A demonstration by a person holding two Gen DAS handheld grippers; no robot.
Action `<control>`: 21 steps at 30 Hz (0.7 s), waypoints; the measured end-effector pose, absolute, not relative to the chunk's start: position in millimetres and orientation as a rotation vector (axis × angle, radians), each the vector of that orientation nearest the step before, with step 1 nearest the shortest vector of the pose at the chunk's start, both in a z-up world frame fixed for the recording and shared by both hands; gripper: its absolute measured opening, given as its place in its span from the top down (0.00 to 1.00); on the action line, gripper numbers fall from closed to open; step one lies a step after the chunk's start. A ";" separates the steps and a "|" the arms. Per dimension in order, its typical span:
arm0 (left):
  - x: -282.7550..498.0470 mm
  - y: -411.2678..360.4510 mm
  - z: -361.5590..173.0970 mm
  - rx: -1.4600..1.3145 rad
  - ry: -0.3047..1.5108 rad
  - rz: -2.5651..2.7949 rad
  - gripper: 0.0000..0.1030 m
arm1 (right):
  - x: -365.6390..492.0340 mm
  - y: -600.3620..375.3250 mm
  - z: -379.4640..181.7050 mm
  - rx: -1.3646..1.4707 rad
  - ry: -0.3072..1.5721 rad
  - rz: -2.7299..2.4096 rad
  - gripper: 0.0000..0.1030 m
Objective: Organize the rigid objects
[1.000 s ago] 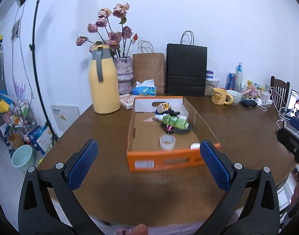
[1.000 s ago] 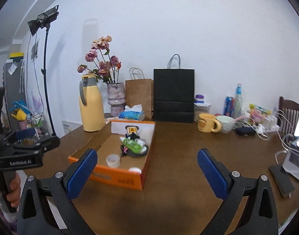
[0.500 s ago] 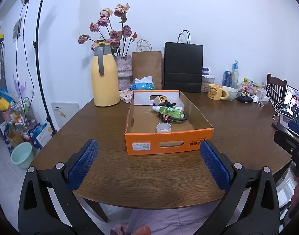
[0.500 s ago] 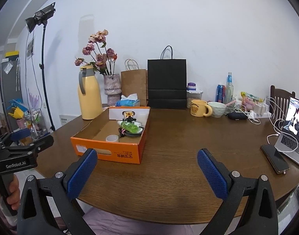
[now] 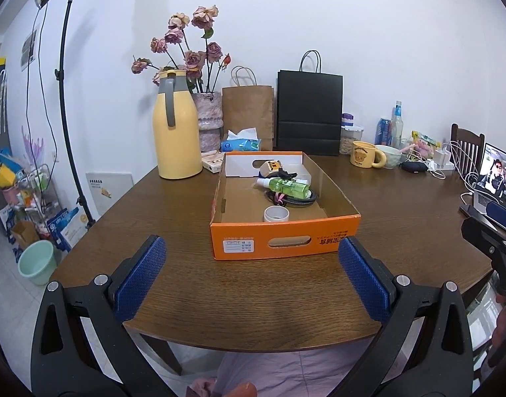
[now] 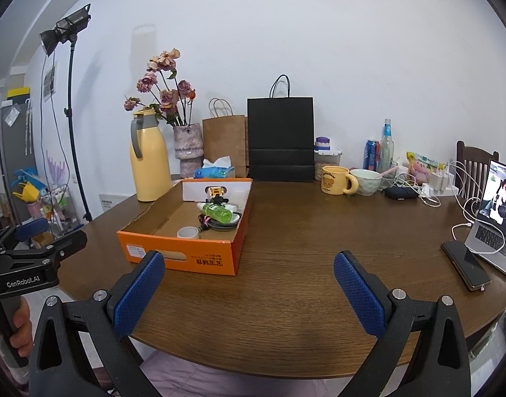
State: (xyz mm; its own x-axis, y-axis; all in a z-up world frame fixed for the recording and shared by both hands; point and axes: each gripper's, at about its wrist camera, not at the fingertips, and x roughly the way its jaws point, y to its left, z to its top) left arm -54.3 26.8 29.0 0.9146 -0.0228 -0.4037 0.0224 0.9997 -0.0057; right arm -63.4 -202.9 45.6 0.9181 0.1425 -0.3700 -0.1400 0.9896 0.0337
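Both pairs of tongs hang released over the near edge of the counter (image 5: 402, 198), grasping nothing. The orange box (image 5: 282, 238) sits dead ahead of the left tongs (image 5: 249, 278), its long axis running straight away from them, its short handle-slot wall facing them. From the right tongs (image 6: 249, 287) the same box lies ahead and off to the left, so the left tongs look the nearer and better lined up. Inside, toward the far end, a green bottle (image 5: 287, 187) lies on its side across the box's width, on top of a dark coil of cable (image 5: 297, 200); a small white cup (image 5: 276, 214) stands nearer. The box's near wall carries a white label and inverted printed characters, too small to read. The left tongs' body, seen in the right view, reads "GenRobot.AI".
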 end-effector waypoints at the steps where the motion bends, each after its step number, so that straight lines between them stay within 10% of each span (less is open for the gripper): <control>1: -53.7 27.2 29.2 -0.001 0.415 -0.025 0.00 | -63.4 -202.9 45.5 0.007 0.381 0.145 0.00; 21: -54.3 26.3 30.2 0.004 0.413 -0.027 0.00 | -62.6 -203.0 46.0 0.006 0.382 0.145 0.00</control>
